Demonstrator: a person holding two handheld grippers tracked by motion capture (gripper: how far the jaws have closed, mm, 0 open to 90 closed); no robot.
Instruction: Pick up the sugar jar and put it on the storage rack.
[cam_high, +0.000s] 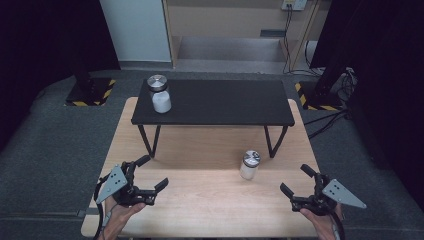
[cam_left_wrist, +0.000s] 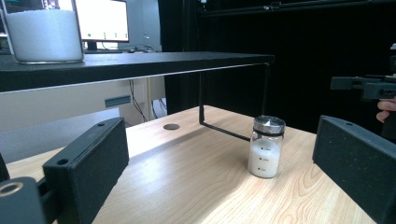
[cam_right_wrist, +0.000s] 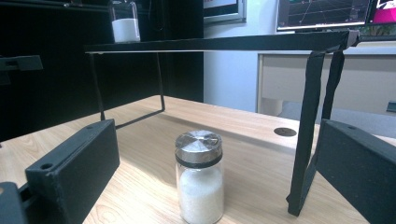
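Nearby, black shelf, leg just beside jar, seemingly apart.

A lab or recording studio: black curtains hang round a lone wooden table on grey carpet, hazard-striped stand bases flank it, cables trail across the floor, and monitors with graphs glow behind

Dim room with black surrounds, soft overhead light on the table, frames slightly blurred.
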